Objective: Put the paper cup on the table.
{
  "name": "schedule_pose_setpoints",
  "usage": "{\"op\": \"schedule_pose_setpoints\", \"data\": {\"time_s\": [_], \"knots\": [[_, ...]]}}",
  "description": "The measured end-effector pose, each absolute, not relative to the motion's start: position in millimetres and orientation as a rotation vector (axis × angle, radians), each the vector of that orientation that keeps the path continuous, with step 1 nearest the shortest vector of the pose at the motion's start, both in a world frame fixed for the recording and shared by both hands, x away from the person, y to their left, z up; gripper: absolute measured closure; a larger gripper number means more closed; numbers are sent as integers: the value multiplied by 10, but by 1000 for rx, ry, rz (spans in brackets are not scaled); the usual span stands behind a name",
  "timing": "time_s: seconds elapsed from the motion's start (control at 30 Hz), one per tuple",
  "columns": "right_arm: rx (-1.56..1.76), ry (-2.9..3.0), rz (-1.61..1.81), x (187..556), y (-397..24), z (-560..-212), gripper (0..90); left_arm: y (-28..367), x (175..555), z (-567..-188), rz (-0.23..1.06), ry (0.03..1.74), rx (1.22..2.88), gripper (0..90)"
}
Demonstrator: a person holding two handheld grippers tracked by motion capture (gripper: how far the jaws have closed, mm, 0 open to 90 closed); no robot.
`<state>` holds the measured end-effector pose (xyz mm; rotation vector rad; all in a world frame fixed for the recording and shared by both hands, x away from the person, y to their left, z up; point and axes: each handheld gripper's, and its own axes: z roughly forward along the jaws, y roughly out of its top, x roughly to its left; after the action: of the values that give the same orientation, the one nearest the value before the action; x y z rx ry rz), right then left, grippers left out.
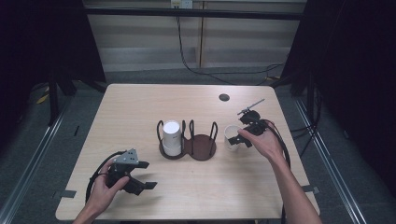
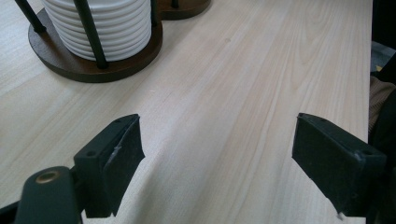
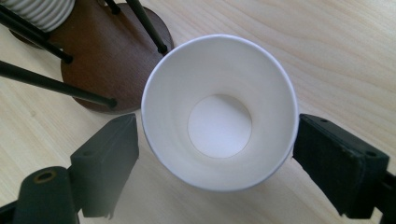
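Paper cup [image 3: 219, 114], white, smooth-walled and tapered to a small round base, stands upright on the pale wood-grain tabletop [image 1: 187, 186] just right of the dark round-based holder [image 1: 201, 147], probably set there apart from the ribbed white stack [image 1: 171, 137] kept in the holder's left bay between thin black posts. Right tool [image 3: 215, 154] has its flat black jaws spread wide on either side of the rim, seemingly just clear of it, so the cup stands on its own. Left tool [image 2: 219, 158] rests near the front edge, jaws wide apart with nothing between them, likely waiting its turn.
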<state>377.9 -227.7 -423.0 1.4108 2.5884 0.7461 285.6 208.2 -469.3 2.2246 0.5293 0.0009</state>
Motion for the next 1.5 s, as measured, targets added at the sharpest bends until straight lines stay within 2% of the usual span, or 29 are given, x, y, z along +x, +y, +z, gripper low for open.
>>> {"op": "schedule_pose_setpoints", "data": {"time_s": [0.33,0.43,0.6,1.5], "knots": [[1444,2494,894,3623,-2391,-4142,136,2079,2863,-4649,0,553,2200,162],[1430,2463,928,3561,-2417,-4137,136,2066,2848,-4624,50,563,2213,162],[1409,2398,978,3433,-2424,-4132,138,2122,2846,-4583,51,586,2180,164],[1274,2241,1306,2664,-2161,-4401,164,2112,2752,-4665,53,612,2125,163]]}}
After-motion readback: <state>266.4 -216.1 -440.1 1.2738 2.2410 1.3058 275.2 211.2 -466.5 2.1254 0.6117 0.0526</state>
